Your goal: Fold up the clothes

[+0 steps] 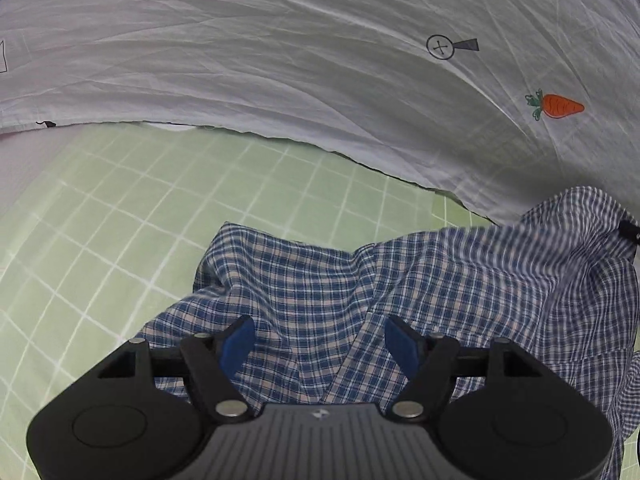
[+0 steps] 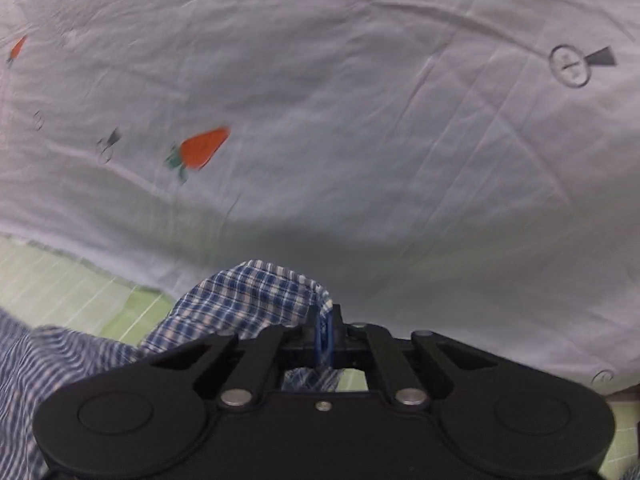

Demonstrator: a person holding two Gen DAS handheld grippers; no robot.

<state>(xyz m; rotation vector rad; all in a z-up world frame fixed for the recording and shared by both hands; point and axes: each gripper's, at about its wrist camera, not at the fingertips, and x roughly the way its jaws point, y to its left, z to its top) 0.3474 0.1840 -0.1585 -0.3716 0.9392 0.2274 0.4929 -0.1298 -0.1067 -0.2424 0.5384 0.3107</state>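
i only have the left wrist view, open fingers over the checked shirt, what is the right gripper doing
Observer: The right gripper is shut, with a fold of the checked shirt pinched between its fingers.
Operator: is the cloth it holds lying flat
Observer: No, the pinched fold bunches up in front of the fingers, above the green grid sheet.
Operator: what lies ahead of it
Observer: The white cover, with a carrot print to the left of the fold.
Operator: and my left side
Observer: The left gripper is open above the shirt, with nothing pinched.
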